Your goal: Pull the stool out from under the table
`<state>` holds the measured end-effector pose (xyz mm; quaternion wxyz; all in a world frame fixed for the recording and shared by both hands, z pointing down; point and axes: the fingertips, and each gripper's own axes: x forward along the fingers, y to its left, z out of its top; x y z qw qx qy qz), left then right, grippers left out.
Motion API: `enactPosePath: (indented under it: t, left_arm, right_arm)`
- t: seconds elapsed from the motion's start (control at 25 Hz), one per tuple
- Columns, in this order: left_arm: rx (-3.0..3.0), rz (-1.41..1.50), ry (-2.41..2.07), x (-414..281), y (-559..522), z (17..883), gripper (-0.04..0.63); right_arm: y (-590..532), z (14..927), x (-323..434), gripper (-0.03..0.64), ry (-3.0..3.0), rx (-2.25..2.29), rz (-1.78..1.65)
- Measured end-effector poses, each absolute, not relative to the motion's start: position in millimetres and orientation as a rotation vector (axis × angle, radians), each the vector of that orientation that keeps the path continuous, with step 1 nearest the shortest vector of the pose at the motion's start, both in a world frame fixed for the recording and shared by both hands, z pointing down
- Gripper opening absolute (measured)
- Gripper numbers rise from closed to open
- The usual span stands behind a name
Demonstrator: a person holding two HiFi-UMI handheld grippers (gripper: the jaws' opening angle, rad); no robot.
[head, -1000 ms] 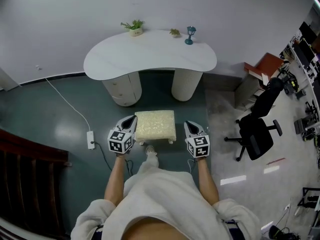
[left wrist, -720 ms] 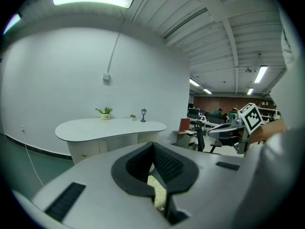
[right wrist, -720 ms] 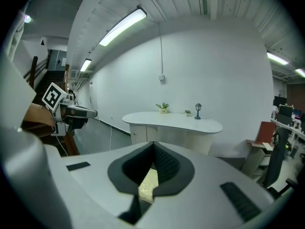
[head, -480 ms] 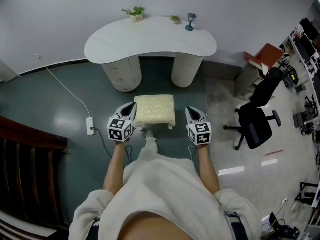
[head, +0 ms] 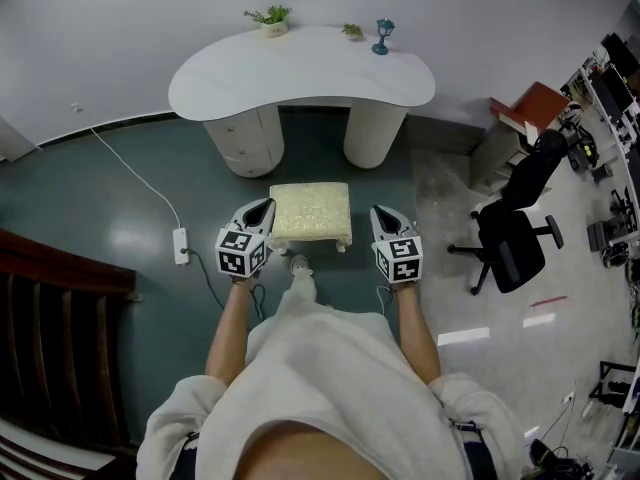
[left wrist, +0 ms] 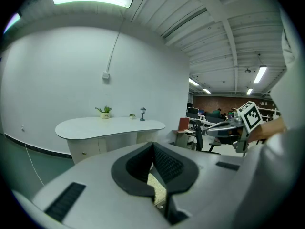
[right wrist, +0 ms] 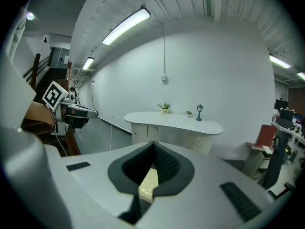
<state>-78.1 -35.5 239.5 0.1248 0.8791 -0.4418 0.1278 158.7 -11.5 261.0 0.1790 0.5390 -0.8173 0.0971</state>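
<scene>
The stool (head: 311, 211), a low one with a cream cushion, stands on the green floor just in front of the white curved table (head: 300, 63), out from under its top. My left gripper (head: 266, 204) lies against the stool's left side and my right gripper (head: 378, 211) against its right side. Both are shut, with nothing between their pads. In the left gripper view the closed jaws (left wrist: 153, 144) hide most of the stool (left wrist: 157, 187), which shows only below them. The right gripper view likewise shows a strip of cushion (right wrist: 148, 182) under its closed jaws (right wrist: 153, 144).
On the table stand a potted plant (head: 272, 18), a small plant (head: 352, 31) and a blue lamp (head: 380, 36). A black office chair (head: 515, 233) is to the right and a power strip (head: 181, 247) with its cable to the left. My foot (head: 300, 266) is behind the stool.
The head view has shifted, so table, stool and grippers all sit higher in the picture. The grippers still flank the stool, and its gap to the table looks about the same.
</scene>
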Motion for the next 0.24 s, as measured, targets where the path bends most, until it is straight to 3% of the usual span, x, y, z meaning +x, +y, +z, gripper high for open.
enactPosePath:
  t: [0.24]
  left_arm:
    - [2.572, 0.387, -1.273, -72.6, -36.9, 242.2, 0.011]
  right_arm:
    - [-14.7, 262.5, 160.1, -0.003, -2.31, 1.517, 0.277]
